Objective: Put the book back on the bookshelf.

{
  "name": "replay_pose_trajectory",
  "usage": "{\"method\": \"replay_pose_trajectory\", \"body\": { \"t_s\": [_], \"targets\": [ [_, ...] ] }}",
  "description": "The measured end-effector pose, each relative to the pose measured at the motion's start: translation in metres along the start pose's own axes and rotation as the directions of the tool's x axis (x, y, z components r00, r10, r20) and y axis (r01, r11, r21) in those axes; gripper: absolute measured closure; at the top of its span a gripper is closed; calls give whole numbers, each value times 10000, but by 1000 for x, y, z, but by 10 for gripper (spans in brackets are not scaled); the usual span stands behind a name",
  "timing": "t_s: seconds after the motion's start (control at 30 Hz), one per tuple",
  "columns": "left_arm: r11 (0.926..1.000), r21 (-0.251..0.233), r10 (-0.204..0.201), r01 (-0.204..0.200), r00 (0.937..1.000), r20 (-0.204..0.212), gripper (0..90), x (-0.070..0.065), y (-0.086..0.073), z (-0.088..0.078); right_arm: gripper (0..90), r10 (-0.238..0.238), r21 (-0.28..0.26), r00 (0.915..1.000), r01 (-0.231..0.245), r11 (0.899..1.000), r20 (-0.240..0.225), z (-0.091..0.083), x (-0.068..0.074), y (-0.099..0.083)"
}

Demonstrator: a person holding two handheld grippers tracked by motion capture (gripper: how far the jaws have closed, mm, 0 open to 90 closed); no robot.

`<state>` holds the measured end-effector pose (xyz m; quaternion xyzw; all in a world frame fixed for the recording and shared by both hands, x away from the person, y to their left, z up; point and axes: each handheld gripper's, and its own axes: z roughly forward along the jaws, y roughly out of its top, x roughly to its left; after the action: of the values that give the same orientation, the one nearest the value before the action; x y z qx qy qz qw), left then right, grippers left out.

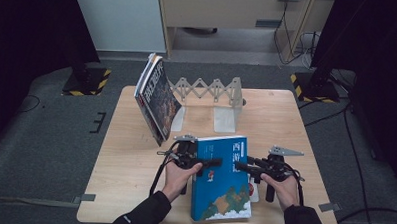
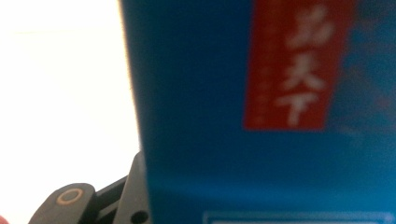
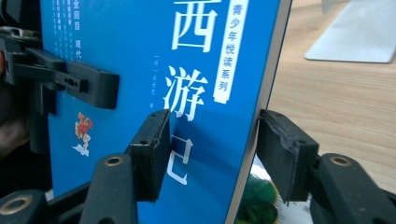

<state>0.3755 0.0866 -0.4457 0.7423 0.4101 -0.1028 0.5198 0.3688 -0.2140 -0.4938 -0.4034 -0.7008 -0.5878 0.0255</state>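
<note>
Both tongs, left (image 1: 212,163) and right (image 1: 240,166), point inward, jaws clamped, forearms low.

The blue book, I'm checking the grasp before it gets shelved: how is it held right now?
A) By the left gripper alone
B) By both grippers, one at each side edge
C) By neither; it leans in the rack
B: the left gripper and right gripper each clamp a side edge of the blue book.
</note>
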Motion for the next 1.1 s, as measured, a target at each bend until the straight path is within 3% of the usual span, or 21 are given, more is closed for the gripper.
{"method": "replay_pose_trajectory", "body": {
  "t_s": [0.17,0.3,0.47,0.63,0.73,0.87,0.9,1.03,1.1],
  "targets": [
    [9998,-190,100,-97,9998,177,606,-8,10,-16,371,340,-375,9988,-353,9987,-338,-6,-2,0],
    [9979,-608,234,-229,9997,84,606,-12,18,-32,366,397,-815,9988,-419,9958,-277,-13,-5,2],
    [9895,-1232,722,-752,9970,-287,605,-21,29,-58,366,216,-760,9991,-187,9969,375,-17,-10,2],
    [9800,-1516,1109,-1289,9863,-1221,605,-23,37,-80,351,-58,-503,9910,126,9987,1338,-21,-17,1],
    [9781,-1499,1182,-1445,9780,-1720,605,-21,40,-89,340,-390,-175,9758,438,9989,2151,-25,-21,1],
    [9770,-1249,1386,-1729,9597,-2446,605,-22,46,-99,335,-1095,773,9406,892,9930,3214,-28,-27,0],
    [9768,-1155,1456,-1801,9550,-2584,605,-22,47,-101,333,-1279,952,9316,1012,9903,3402,-29,-29,-1],
    [9783,-820,1579,-1903,9410,-2994,606,-19,53,-108,326,-1452,1400,9100,975,9853,3883,-31,-34,-2],
    [9779,-783,1597,-1940,9339,-3198,606,-16,56,-109,324,-1551,1528,9041,1013,9830,3982,-31,-35,-2]
  ]
}}
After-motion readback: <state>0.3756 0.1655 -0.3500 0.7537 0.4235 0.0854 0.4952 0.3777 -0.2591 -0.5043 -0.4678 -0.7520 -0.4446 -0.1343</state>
